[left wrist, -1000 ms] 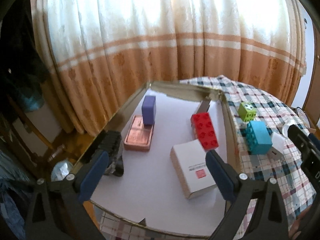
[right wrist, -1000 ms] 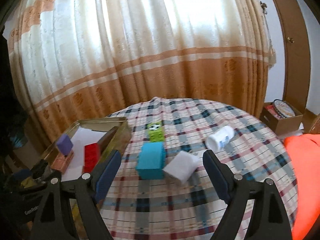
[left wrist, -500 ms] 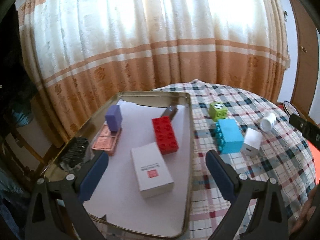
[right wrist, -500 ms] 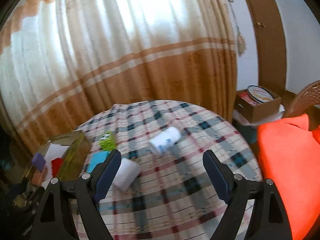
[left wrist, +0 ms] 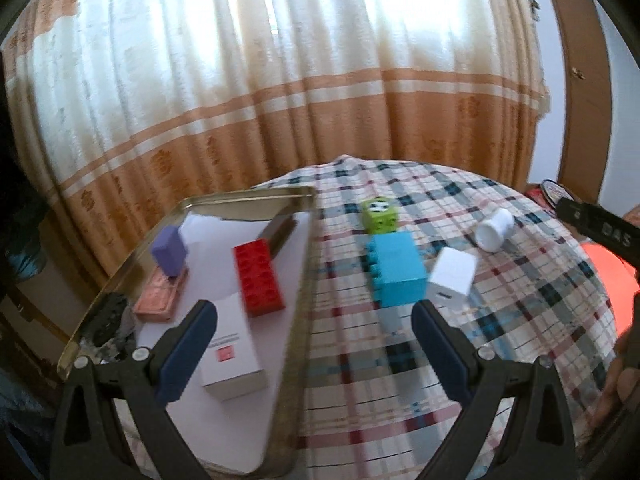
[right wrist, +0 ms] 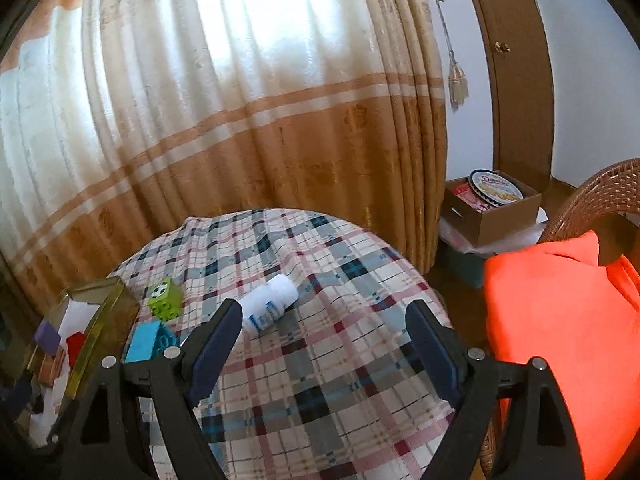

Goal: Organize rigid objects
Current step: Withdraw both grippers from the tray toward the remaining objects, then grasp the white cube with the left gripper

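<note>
Striped curtain (left wrist: 280, 92) behind round table, plaid cloth (left wrist: 400, 360) over it. At left I see metal tray (left wrist: 96, 312) holding purple block (left wrist: 170, 250), pink tin (left wrist: 160, 300) under it, red brick (left wrist: 258, 278), white box (left wrist: 232, 354). My left gripper (left wrist: 314, 354) hangs over tray edge, jaws spread, nothing between. On cloth: green cube (left wrist: 379, 215), blue brick (left wrist: 396, 274), white cube (left wrist: 452, 282) touching it, white bottle (right wrist: 269, 305) lying on side. My right gripper (right wrist: 324, 354) jaws spread, empty, bottle just beyond left finger. Orange cushion (right wrist: 560, 340) at far right.
</note>
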Tool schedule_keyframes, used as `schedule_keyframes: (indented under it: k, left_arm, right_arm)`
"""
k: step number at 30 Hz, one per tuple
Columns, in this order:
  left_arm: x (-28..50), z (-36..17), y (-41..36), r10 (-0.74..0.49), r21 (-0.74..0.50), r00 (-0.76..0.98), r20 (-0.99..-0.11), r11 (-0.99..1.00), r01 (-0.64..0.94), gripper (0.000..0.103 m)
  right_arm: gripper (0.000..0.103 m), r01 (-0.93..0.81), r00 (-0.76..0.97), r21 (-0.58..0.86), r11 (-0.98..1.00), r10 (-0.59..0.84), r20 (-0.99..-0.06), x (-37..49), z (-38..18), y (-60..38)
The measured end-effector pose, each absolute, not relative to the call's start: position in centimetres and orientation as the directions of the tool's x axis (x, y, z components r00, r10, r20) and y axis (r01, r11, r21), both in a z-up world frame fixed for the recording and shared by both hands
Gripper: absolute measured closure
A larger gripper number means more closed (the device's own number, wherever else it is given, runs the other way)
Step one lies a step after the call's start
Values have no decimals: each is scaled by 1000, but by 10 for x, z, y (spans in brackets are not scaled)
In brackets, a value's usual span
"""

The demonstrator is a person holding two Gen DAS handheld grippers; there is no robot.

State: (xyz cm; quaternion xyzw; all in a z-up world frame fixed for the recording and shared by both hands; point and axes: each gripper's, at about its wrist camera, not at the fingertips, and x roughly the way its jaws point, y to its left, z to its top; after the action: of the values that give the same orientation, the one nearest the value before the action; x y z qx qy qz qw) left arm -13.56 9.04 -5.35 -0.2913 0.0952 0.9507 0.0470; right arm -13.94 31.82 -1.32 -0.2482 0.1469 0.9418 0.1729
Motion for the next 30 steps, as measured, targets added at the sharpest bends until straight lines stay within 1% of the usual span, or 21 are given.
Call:
schedule_keyframes:
  k: [2, 3, 7, 12, 14, 15, 17, 19, 23, 24, 25, 26, 27, 28, 29, 30]
  left_arm:
    - [-138, -53, 100, 58, 162, -821, -567, -970, -180, 4]
    - [-138, -52, 104, 69, 162, -820, -569, -968, -194, 4]
    - [-146, -52, 125, 134, 144, -794, -592, -952, -269, 4]
    - [-160, -51, 154, 213, 121, -752, -624, -924, -362, 4]
    - [-167, -53, 166, 236, 118, -730, -641, -910, -398, 9]
    - [-170, -54, 171, 245, 119, -721, -648, -903, -413, 14]
    - [-177, -58, 184, 244, 137, -702, -669, -888, -440, 15]
    - [-182, -62, 192, 238, 150, -692, -682, -880, -450, 19]
    - [-189, -70, 208, 243, 162, -665, -706, -859, -486, 22]
    - [-191, -72, 211, 242, 166, -660, -711, -854, -492, 24]
    - [-192, -75, 214, 248, 164, -649, -719, -847, -506, 30]
    - [-196, -79, 218, 251, 157, -630, -735, -841, -518, 33]
    - [-198, -82, 220, 248, 151, -618, -746, -840, -521, 38]
    - [-200, -85, 222, 242, 148, -606, -758, -841, -520, 39]
    - [-201, -86, 224, 224, 173, -620, -752, -840, -514, 40]
    - [-203, -88, 225, 215, 181, -619, -756, -839, -513, 40]
  right_arm:
    - [17, -418, -811, 132, -899, 303, -501, -141, -11, 318]
    - [17, -418, -811, 126, -900, 307, -498, -142, -9, 321]
    - [17, -418, -810, 168, -893, 282, -515, -142, -13, 335]
    - [17, -422, -821, 209, -882, 274, -501, -136, -14, 341]
    - [17, -425, -823, 216, -879, 276, -496, -134, -14, 342]
    - [17, -425, -823, 218, -878, 275, -497, -134, -14, 343]
    - [17, -423, -824, 231, -876, 266, -501, -135, -15, 345]
    - [17, -424, -823, 242, -873, 260, -505, -135, -17, 348]
    - [17, -426, -821, 270, -863, 244, -516, -135, -19, 353]
    - [17, -426, -821, 272, -863, 242, -518, -136, -19, 354]
    - [17, -427, -818, 272, -862, 240, -522, -136, -20, 354]
    - [17, -427, -817, 271, -863, 239, -525, -137, -20, 354]
    - [17, -427, -816, 270, -863, 239, -527, -138, -20, 354]
    - [17, -427, -815, 268, -864, 238, -529, -138, -21, 354]
    - [17, -427, -814, 268, -864, 238, -529, -138, -20, 354]
    - [17, -429, -813, 267, -863, 240, -530, -138, -20, 354]
